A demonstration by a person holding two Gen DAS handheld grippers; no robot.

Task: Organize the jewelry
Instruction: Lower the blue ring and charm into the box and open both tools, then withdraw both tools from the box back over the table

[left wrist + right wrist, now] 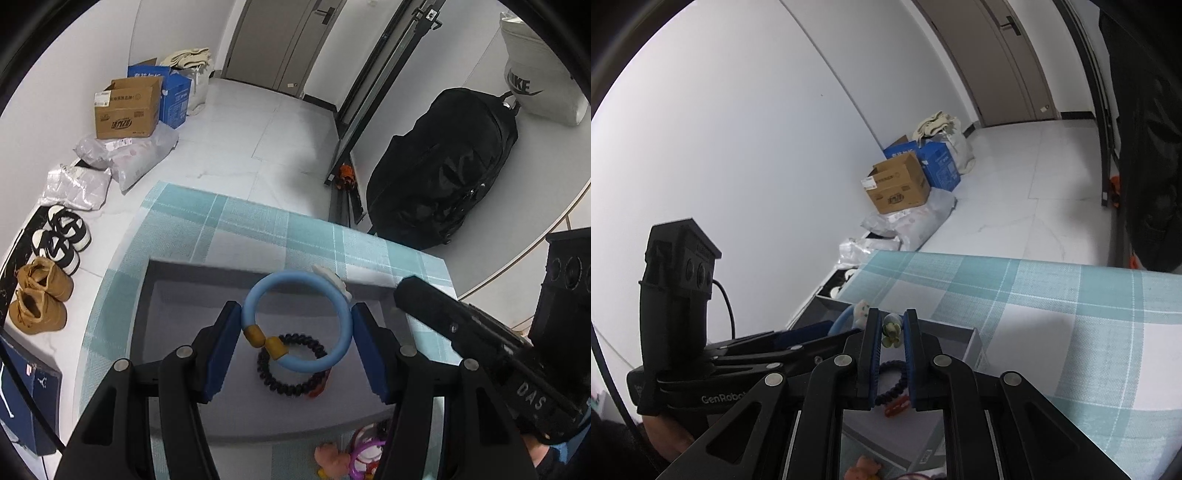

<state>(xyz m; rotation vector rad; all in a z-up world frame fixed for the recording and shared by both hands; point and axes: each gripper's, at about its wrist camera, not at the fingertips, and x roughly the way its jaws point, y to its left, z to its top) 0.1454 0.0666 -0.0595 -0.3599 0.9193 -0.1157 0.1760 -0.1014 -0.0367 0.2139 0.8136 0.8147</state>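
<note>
My left gripper [295,314] is shut on a light blue bangle [334,295] with two amber beads and a white charm, holding it over a grey tray [177,280]. A black coiled bracelet [291,369] and a red piece [317,387] lie in the tray. My right gripper [891,332] is shut on a small green and cream charm [891,332] above the tray's edge [971,343]. The blue bangle [846,317] shows to its left, the black bracelet [894,387] below.
The tray sits on a teal checked cloth [258,229] on the table. More trinkets, pink and purple [354,454], lie in front of the tray. Beyond the table's edge are shoes [55,254], boxes [127,107] and a black bag [443,166] on the floor.
</note>
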